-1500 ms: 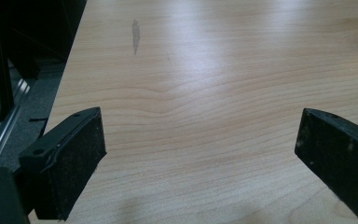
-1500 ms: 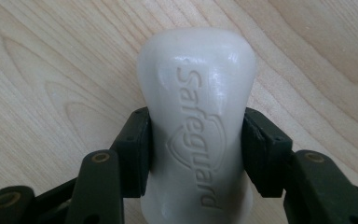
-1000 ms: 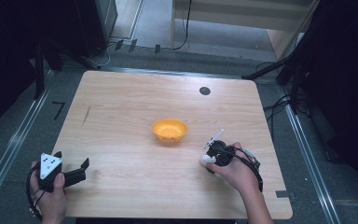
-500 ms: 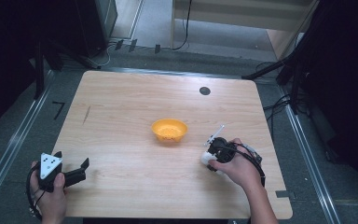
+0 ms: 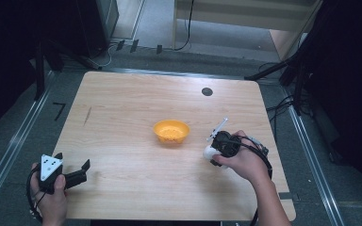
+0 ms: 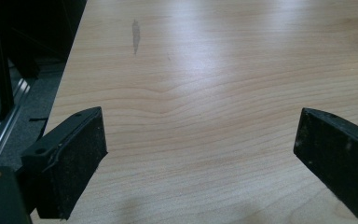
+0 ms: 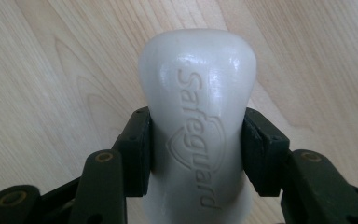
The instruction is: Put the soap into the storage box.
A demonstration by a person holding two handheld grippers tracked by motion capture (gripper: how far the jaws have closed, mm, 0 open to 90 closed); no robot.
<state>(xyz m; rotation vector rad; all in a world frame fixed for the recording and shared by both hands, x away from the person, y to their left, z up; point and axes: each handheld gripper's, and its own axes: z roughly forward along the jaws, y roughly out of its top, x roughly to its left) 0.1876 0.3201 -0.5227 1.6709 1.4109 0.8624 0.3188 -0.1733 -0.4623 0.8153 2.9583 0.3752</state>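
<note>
At the left side of the wooden table (image 5: 136, 108), near the front corner, a hand held the left gripper (image 5: 75, 172). Its two black jaws stood wide apart, with only bare wood between them, and it held nothing. The left gripper view showed the same thing: one jaw at each side and plain table in the middle, with a small dark mark (image 6: 135, 33) farther off on the wood. In the middle of the table sat a small orange bowl (image 5: 171, 131). It stood by itself, well apart from the left gripper and near the right one. To the right of the bowl, a hand held the right gripper (image 5: 215, 153). Its jaws were pressed against both sides of a white bar of soap (image 7: 198, 121), so it was gripping the soap. The soap had a word and a shield shape pressed into its top. In the high view the soap (image 5: 209, 152) showed as a white lump at the gripper's tip, just right of the bowl and not touching it.
</note>
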